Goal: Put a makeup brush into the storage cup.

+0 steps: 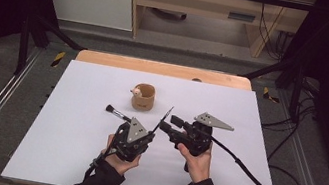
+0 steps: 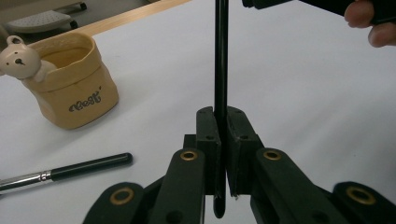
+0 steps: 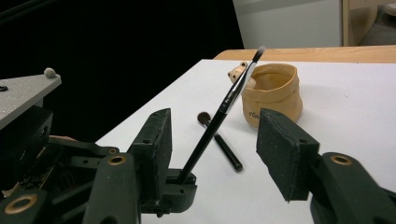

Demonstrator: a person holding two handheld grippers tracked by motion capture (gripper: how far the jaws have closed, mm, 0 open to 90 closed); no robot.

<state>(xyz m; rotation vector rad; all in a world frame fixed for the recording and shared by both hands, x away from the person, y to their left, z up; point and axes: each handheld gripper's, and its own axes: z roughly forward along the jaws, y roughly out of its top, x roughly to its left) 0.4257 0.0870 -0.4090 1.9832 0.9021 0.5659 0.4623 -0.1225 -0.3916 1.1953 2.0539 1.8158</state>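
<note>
While the left gripper (image 2: 221,154) clamps the slim brush (image 3: 219,116) upright just near of the tan pot (image 1: 143,97), the unclenched right gripper (image 3: 224,154) (pads bracketing, not touching) should pinch the handle squarely.

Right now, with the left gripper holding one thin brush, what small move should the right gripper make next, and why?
Probably close the right gripper on the thin brush. The left gripper is shut on its handle, and the brush rises between the right gripper's open jaws, whose pads are not yet touching it. The tan cup stands close behind, a likely place for it.
</note>
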